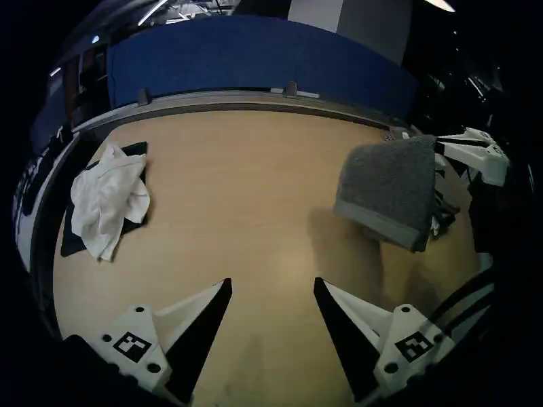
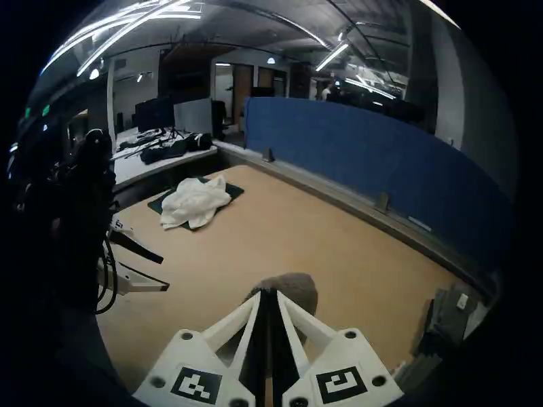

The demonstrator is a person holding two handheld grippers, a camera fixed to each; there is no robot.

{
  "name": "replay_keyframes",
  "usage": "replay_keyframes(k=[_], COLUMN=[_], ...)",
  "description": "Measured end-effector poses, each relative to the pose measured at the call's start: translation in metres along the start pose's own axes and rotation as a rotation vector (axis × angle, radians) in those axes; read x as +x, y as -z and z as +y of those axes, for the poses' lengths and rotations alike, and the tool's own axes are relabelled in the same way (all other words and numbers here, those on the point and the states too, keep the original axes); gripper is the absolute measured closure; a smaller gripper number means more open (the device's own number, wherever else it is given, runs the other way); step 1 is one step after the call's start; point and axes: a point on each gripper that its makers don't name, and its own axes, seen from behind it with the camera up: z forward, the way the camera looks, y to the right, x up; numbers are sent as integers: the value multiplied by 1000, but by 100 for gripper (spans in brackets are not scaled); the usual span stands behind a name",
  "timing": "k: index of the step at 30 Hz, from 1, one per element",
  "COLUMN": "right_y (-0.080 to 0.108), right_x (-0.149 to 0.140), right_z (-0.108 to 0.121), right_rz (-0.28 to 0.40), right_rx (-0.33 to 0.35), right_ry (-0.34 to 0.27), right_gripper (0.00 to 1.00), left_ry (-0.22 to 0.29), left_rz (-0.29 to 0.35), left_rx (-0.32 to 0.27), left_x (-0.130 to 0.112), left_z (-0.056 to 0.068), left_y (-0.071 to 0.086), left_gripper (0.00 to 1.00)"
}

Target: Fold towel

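A grey towel (image 1: pixel 390 190) hangs folded above the right side of the wooden table (image 1: pixel 251 190), held up by my right gripper (image 1: pixel 440 144). In the right gripper view the fingers (image 2: pixel 252 325) stand pressed together, and the grey towel (image 2: pixel 296 283) bulges just past the tips of my right gripper (image 2: pixel 269 294). My left gripper (image 1: pixel 271 288) is open low over the table's near edge with nothing between its fingers, well to the left of the towel. It also appears as the left gripper (image 2: pixel 161 271) in a person's dark-sleeved hand.
A crumpled white cloth (image 1: pixel 108 197) lies on a dark cloth (image 1: pixel 136 150) at the table's far left corner. A blue partition (image 1: pixel 271 61) runs along the back edge. Another desk with dark gear (image 2: pixel 163 149) stands beyond the white cloth (image 2: pixel 193 201).
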Motion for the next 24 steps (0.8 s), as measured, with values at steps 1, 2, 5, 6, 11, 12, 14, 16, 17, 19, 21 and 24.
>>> replay_keyframes(k=[1,2,5,6,11,12,14,16,17,19,21,24], right_y=[1,1,3,3,7,8,9,10,10,12,14,19], right_x=[0,1,1,2,5,6,7,8,9,9,10,10], right_z=[1,1,4,5,6,7,8,9,10,13,18,28], right_rz=[1,2,6,8,19,21,24,27,29,32,35,40], right_rx=[-2,-4,-11,-12,-16,-17,-21,-24,-25,-30,-36,-51], right_ry=[-2,-4,-10,-13,-24,-25,-27,-30,-31,-35,-40,-49], right_gripper=[98,98,98,98,98,98,98,98,98,98,98,98], left_ry=[-1,-2,-6,-7,-8,-8,-9,-10,-11,-11,-11,-12], left_rz=[0,0,-1,-1,0,0,1,3,3,5,5,5], left_rx=[0,-1,-2,-2,-2,-2,-2,-2,-2,-2,-3,-4], left_x=[0,0,0,0,1,1,2,2,3,3,4,4], left_z=[0,1,2,2,3,3,4,4,4,4,5,6], left_y=[0,1,1,1,3,3,4,4,5,5,5,5], left_gripper=[10,10,11,10,11,11,11,11,11,11,11,11])
